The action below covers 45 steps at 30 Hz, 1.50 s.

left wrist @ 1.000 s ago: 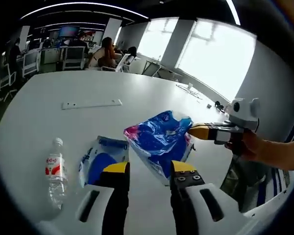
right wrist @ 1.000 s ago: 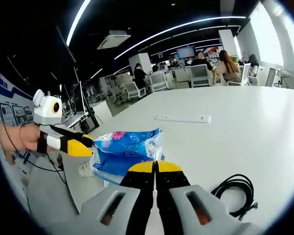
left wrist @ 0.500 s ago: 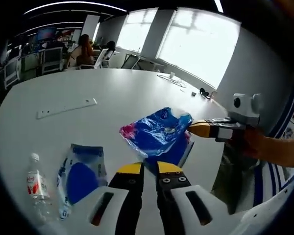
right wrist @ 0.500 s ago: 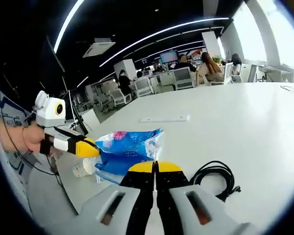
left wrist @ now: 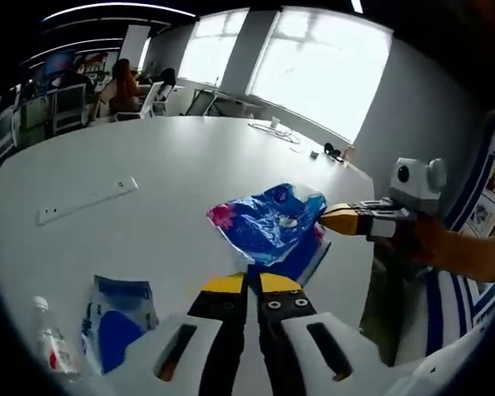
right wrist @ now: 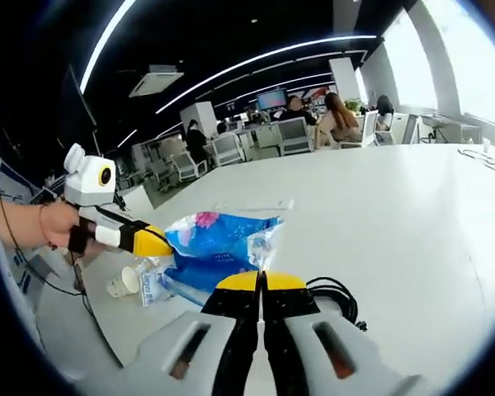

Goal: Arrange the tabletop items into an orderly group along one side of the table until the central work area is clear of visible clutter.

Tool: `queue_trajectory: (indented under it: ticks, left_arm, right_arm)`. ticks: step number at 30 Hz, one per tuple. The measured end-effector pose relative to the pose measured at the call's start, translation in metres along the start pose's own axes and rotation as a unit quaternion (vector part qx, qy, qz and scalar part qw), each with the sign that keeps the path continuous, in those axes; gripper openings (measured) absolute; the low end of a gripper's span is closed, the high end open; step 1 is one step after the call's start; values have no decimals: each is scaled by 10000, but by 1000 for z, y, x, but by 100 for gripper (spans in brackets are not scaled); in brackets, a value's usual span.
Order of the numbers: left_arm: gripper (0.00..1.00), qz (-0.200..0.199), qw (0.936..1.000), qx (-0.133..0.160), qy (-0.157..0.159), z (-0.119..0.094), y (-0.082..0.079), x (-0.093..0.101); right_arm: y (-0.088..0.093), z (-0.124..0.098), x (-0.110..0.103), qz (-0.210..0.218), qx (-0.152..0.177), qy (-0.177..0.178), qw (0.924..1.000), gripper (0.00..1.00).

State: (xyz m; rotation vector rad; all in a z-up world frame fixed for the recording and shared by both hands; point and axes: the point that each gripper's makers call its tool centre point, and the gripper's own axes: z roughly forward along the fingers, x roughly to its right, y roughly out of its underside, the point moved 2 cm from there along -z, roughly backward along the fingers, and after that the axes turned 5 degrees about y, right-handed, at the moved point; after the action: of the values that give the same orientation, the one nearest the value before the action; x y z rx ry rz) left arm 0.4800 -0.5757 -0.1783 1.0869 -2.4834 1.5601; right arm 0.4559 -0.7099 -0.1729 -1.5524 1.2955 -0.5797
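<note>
- The right hand-held gripper has its yellow tips pinched on the edge of the blue tissue pack. From its own view its jaws read fully closed, with the pack just beyond them.
- The left hand-held gripper is clenched with nothing between its jaws. A second ago I saw those jaws parted beside the pack, so I have let go on this side and the right one alone now carries the pack.
- The pack sits lifted or half-lifted above the white surface, near the edge where I stand; I cannot tell whether its lower corner touches.
- Relative to the pack: a smaller blue-and-white packet and a water bottle lie nearer my left hand-held gripper, a white strip lies further out toward the middle, and a coiled black cable lies just beside it in the right gripper view.
- In the right gripper view a paper cup lies on its side by the pack.
- Judgement: grouping is barely started; the strip and the cable are not yet gathered.
</note>
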Motion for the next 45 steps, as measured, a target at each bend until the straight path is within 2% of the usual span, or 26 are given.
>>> queue_trajectory:
  ticks: [3, 9, 12, 28, 36, 45]
  left_arm:
    - [0, -6, 10000, 26, 38, 9, -10, -3]
    - [0, 74, 10000, 10, 63, 28, -24, -10]
    - [0, -151, 9998, 56, 146, 37, -31, -13]
    - [0, -278, 9995, 110, 98, 83, -59, -51]
    - [0, -388, 9992, 12, 82, 112, -56, -65]
    - [0, -624, 9978, -199, 90, 148, -42, -83]
  right_arm:
    - [-7, 4, 15, -26, 23, 48, 10000, 0]
    - [-17, 14, 32, -122, 47, 83, 9999, 0]
    - [-21, 21, 41, -163, 47, 117, 9998, 0]
    - [-26, 59, 80, -83, 1, 189, 9998, 0]
    - [-16, 82, 107, 68, -178, 328, 9993, 0]
    - [7, 106, 134, 199, -474, 413, 9978, 0]
